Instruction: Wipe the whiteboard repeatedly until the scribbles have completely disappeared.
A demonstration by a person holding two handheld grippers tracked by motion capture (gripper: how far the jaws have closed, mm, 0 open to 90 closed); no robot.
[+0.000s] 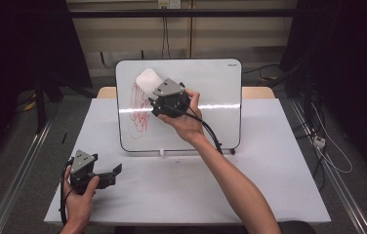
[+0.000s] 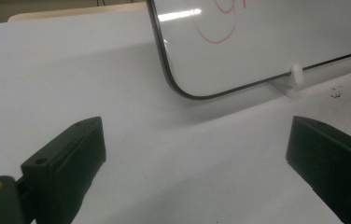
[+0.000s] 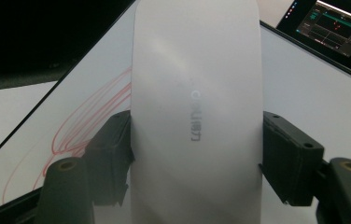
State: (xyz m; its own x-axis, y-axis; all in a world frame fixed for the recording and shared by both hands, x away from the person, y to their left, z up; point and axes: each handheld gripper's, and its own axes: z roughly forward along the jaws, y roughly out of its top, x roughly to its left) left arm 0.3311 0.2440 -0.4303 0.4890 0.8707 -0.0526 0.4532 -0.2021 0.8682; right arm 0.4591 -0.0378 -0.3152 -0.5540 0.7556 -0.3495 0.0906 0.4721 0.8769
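Note:
A whiteboard (image 1: 206, 87) stands propped on the white table, with red scribbles (image 1: 139, 109) on its left part. My right gripper (image 1: 153, 92) is shut on a white eraser (image 1: 147, 79) and holds it against the board just above the scribbles. In the right gripper view the eraser (image 3: 197, 107) sits clamped between both jaws, with the red lines (image 3: 89, 121) to its left. My left gripper (image 1: 115, 171) rests low on the table at the front left, open and holding nothing. The left gripper view looks across at the board's lower corner (image 2: 183, 88) and a red stroke (image 2: 215, 32).
A small white clip (image 1: 162, 152) holds the board's bottom edge; the same clip (image 2: 296, 73) appears in the left gripper view. The table (image 1: 269, 190) has wide bare space in front of the board. Metal rails run along both sides, and cables (image 1: 328, 151) lie at the right.

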